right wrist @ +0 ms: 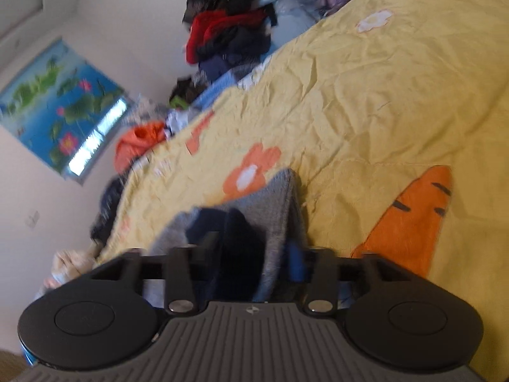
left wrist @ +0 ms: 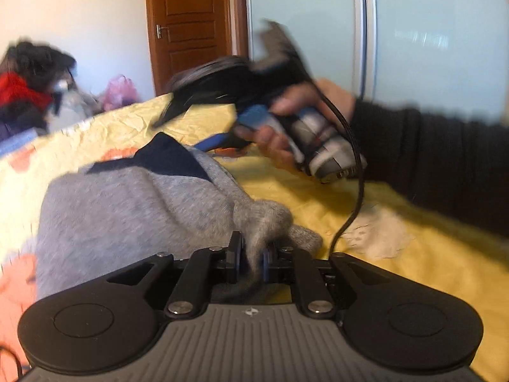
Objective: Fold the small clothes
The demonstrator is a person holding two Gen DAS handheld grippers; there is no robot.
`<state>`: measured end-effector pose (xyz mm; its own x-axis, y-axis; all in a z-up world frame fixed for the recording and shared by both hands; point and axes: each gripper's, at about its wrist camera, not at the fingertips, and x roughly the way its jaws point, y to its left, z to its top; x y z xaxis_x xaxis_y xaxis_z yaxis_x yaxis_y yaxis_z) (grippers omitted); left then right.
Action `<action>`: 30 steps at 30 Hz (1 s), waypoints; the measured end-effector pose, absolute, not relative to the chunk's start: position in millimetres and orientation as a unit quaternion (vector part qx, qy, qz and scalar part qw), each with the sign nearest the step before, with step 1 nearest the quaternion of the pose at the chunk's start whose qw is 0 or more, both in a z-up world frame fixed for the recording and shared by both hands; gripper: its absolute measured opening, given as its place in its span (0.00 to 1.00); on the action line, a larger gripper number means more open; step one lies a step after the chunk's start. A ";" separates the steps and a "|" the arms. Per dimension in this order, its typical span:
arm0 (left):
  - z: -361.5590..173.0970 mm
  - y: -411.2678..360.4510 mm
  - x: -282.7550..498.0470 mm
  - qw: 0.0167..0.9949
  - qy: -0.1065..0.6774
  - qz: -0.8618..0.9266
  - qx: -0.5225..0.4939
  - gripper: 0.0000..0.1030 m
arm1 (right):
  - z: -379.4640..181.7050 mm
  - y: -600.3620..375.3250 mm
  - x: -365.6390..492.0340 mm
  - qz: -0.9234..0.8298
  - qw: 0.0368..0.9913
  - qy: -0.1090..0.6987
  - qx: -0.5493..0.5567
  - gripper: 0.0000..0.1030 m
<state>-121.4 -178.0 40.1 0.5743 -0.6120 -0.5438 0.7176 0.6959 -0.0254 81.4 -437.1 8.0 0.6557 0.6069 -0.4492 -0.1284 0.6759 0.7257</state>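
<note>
A small grey garment with a navy patch [left wrist: 127, 203] lies on the yellow bedspread [left wrist: 429, 254]. My left gripper [left wrist: 253, 262] is shut on a bunched grey corner of it, low over the bed. The right gripper, held in a hand, shows in the left wrist view [left wrist: 203, 146] at the garment's far navy edge. In the right wrist view my right gripper [right wrist: 251, 254] is shut on the garment's grey and navy fabric [right wrist: 273, 200], with cloth filling the gap between its fingers. The view is blurred.
A yellow bedspread [right wrist: 381, 95] with orange carrot and flower prints covers the bed. Piles of dark and red clothes [right wrist: 229, 31] lie along its far edge. A wooden door [left wrist: 191, 28] and pale wardrobe panels [left wrist: 429, 38] stand behind. A black cable [left wrist: 353, 210] hangs from the right gripper.
</note>
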 end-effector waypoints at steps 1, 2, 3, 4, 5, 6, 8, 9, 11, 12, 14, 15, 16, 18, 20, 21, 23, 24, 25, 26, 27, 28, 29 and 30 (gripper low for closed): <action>46.5 -160.5 -120.0 0.879 0.269 -0.385 0.075 0.16 | 13.0 -442.9 72.6 0.211 0.851 0.333 0.347 0.90; 52.5 -142.8 -116.6 0.880 0.272 -0.387 0.052 0.21 | 18.5 -447.8 64.4 0.204 0.859 0.315 0.348 0.92; 58.5 -125.6 -112.5 0.882 0.274 -0.383 0.030 0.38 | 20.9 -451.8 58.7 0.202 0.863 0.308 0.345 0.92; 64.4 -108.3 -106.9 0.887 0.274 -0.372 0.008 0.65 | 20.9 -454.9 55.3 0.200 0.862 0.314 0.344 0.92; 70.1 -91.7 -100.4 0.895 0.268 -0.357 -0.016 0.77 | 19.2 -456.5 53.5 0.194 0.860 0.324 0.342 0.92; 75.9 -73.3 -90.8 0.903 0.257 -0.341 -0.048 0.84 | 17.1 -456.0 52.5 0.189 0.860 0.333 0.336 0.92; 83.0 -41.3 -64.7 0.905 0.252 -0.321 -0.125 0.84 | 11.8 -449.7 52.9 0.190 0.859 0.353 0.320 0.91; 82.9 -28.3 -47.9 0.899 0.260 -0.311 -0.166 0.84 | 9.7 -445.4 53.9 0.193 0.858 0.358 0.315 0.91; 72.9 -12.0 -7.1 0.877 0.297 -0.292 -0.240 0.84 | 7.0 -436.8 56.4 0.197 0.857 0.364 0.308 0.91; 63.6 -9.5 13.7 0.863 0.325 -0.282 -0.265 0.84 | 6.1 -432.6 59.5 0.201 0.856 0.364 0.307 0.92; 43.7 -11.3 51.8 0.839 0.372 -0.269 -0.293 0.83 | 4.7 -426.2 63.0 0.207 0.852 0.365 0.312 0.92; 33.3 -15.6 67.0 0.829 0.391 -0.269 -0.296 0.83 | 3.8 -422.9 66.8 0.211 0.849 0.368 0.316 0.91; 24.0 -21.1 80.5 0.821 0.411 -0.266 -0.295 0.83 | 3.7 -419.7 69.9 0.215 0.846 0.369 0.317 0.91; 9.5 -27.9 88.2 0.814 0.416 -0.274 -0.300 0.80 | 5.6 -412.3 73.1 0.224 0.844 0.376 0.311 0.89; 8.4 -37.6 96.1 0.809 0.425 -0.282 -0.293 0.66 | 6.7 -404.9 72.5 0.232 0.846 0.382 0.291 0.76; 7.2 -44.1 98.8 0.808 0.436 -0.280 -0.281 0.42 | 7.3 -400.4 72.0 0.227 0.852 0.385 0.274 0.49; 10.4 -53.8 98.1 0.825 0.434 -0.273 -0.240 0.32 | 3.0 -397.4 73.4 0.210 0.853 0.401 0.259 0.30; 14.6 -55.3 90.4 0.836 0.422 -0.273 -0.220 0.29 | 1.8 -398.9 72.7 0.212 0.851 0.397 0.270 0.27; 20.1 -57.7 84.8 0.846 0.412 -0.271 -0.201 0.28 | 1.7 -399.8 70.2 0.212 0.851 0.394 0.275 0.26; 26.2 -56.7 80.8 0.854 0.401 -0.271 -0.190 0.27 | 3.6 -397.3 68.6 0.210 0.854 0.390 0.274 0.25; 33.2 -53.1 77.4 0.859 0.388 -0.276 -0.186 0.27 | 6.0 -393.7 67.9 0.213 0.855 0.384 0.274 0.24; 40.2 -47.9 75.7 0.862 0.379 -0.281 -0.182 0.27 | 8.4 -390.2 68.3 0.218 0.854 0.380 0.280 0.24; 45.8 -42.7 77.3 0.867 0.371 -0.282 -0.177 0.27 | 11.9 -387.3 68.8 0.225 0.852 0.373 0.289 0.24; 53.5 -36.3 78.8 0.873 0.362 -0.279 -0.170 0.27 | 15.5 -381.5 71.4 0.235 0.850 0.366 0.298 0.23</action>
